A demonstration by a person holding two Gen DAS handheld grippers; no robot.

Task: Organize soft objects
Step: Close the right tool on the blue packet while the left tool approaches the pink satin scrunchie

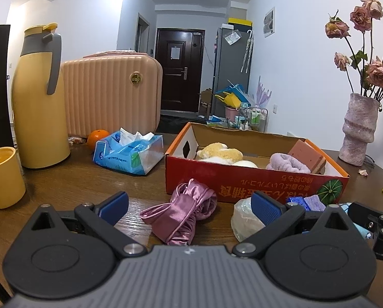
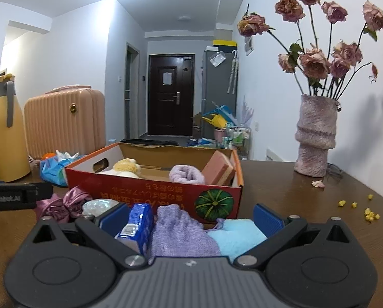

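A red cardboard box (image 1: 242,177) (image 2: 150,192) holds a yellow-white plush toy (image 1: 222,151) (image 2: 127,167), a rolled lilac towel (image 1: 286,164) (image 2: 186,174) and a pink sponge block (image 1: 307,155) (image 2: 217,169). In front of it lie a pink satin cloth (image 1: 186,213) (image 2: 68,202) and a clear wrapped bundle (image 1: 242,218) (image 2: 99,206). My left gripper (image 1: 190,206) is open around the satin cloth. My right gripper (image 2: 190,218) is open over a blue tissue pack (image 2: 137,223), a purple knit cloth (image 2: 181,231) and a light-blue towel (image 2: 240,233).
On the wooden table (image 1: 88,184) stand a yellow jug (image 1: 37,97), a yellow cup (image 1: 2,177), a pink case (image 1: 109,95), an orange (image 1: 97,137) and a tissue pack (image 1: 129,151). A vase of dried roses (image 2: 316,138) is at right, with yellow bits (image 2: 368,213) nearby.
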